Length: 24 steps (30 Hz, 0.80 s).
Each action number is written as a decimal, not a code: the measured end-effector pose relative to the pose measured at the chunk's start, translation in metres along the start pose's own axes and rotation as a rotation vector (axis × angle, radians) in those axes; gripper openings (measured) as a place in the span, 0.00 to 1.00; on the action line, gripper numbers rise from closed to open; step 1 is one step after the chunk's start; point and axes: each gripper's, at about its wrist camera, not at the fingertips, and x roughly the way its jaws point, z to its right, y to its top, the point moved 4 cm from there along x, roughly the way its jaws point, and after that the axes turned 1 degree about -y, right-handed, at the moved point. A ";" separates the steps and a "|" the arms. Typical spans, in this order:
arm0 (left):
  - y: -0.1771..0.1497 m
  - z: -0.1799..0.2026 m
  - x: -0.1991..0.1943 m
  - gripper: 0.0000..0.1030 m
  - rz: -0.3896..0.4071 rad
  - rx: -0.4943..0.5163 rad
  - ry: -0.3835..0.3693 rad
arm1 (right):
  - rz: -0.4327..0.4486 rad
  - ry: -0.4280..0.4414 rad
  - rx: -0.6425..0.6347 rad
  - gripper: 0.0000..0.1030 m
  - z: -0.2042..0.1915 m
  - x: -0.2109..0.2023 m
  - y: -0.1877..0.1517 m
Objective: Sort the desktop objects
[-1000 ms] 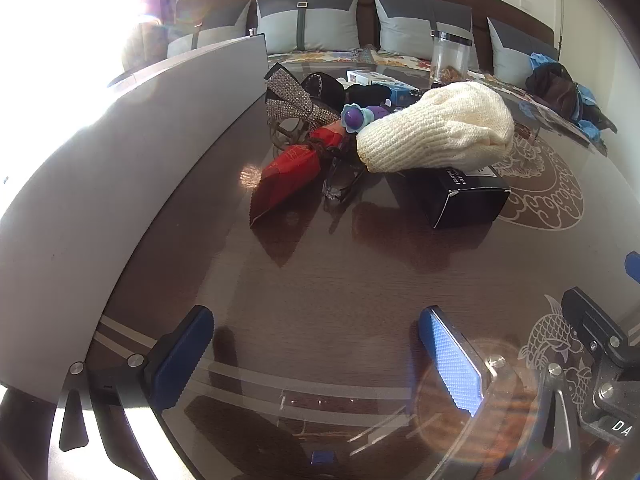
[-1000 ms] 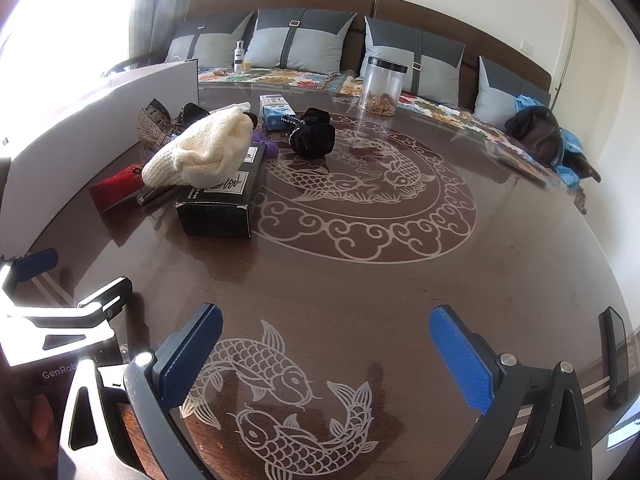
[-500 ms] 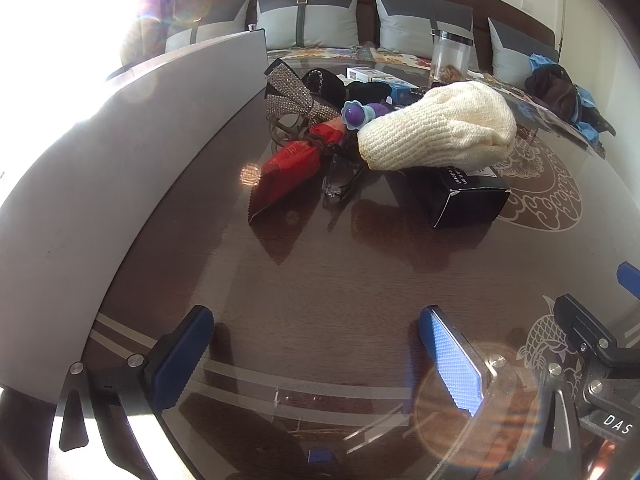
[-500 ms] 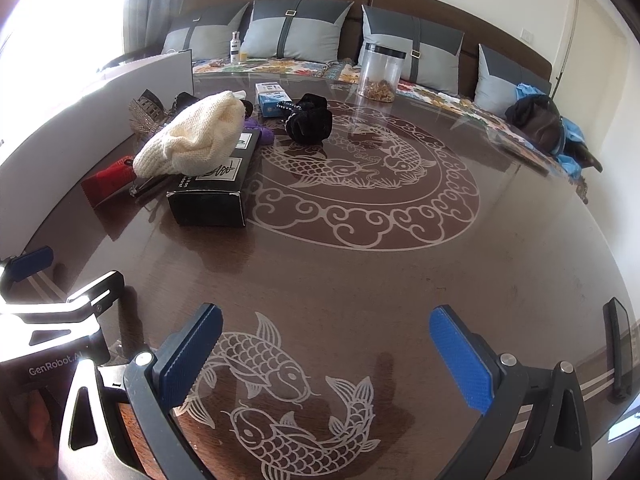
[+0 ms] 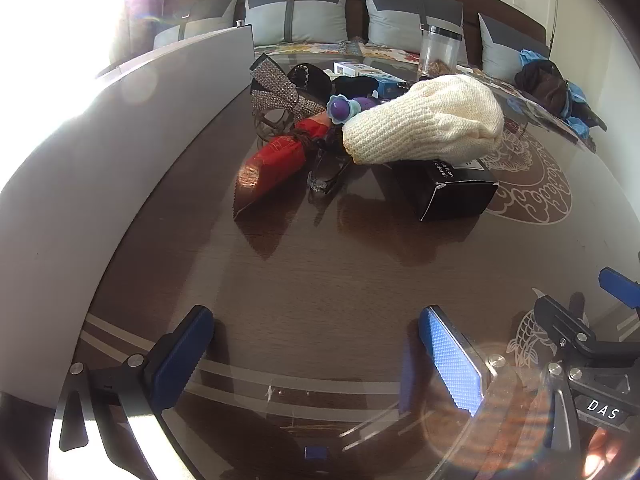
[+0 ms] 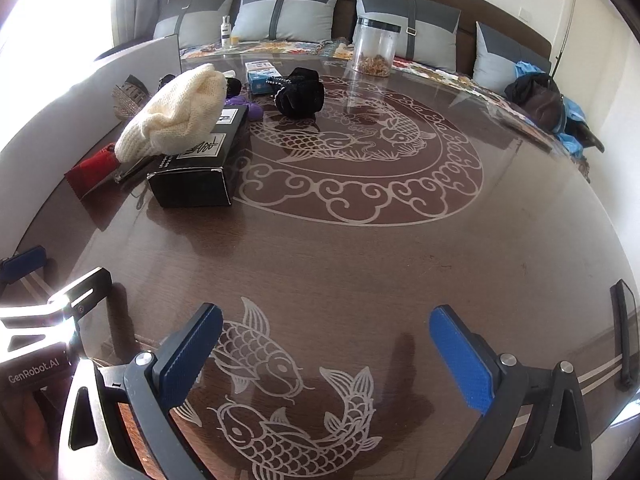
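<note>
Both the left gripper [image 5: 316,344] and right gripper [image 6: 326,344] hang wide apart, empty, over the near edge of the glossy dark table [image 6: 360,248]; the cream knit hat [image 6: 176,114] lies on a black box [image 6: 200,160] toward its far left edge, a sofa [image 6: 304,4] beyond

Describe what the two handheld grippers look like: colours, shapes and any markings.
Both the left gripper and the right gripper have black angular frames with silver screws and flat blue textured pads. The left one's body reads "GenRobot.AI"; the right one's label reads "DAS".
</note>
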 end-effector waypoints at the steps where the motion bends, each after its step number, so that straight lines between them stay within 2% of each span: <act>1: 0.000 -0.001 0.000 1.00 0.000 0.000 0.000 | -0.003 0.002 0.002 1.00 0.000 0.001 0.000; 9: 0.000 -0.001 0.001 1.00 -0.002 0.002 -0.002 | -0.017 0.019 0.019 1.00 0.002 0.003 -0.002; 15: 0.000 -0.001 0.001 1.00 -0.002 0.003 -0.002 | -0.038 0.066 0.077 1.00 0.008 0.008 -0.004; 24: 0.000 -0.001 0.000 1.00 0.001 0.003 -0.002 | -0.035 0.059 0.082 1.00 0.009 0.008 -0.004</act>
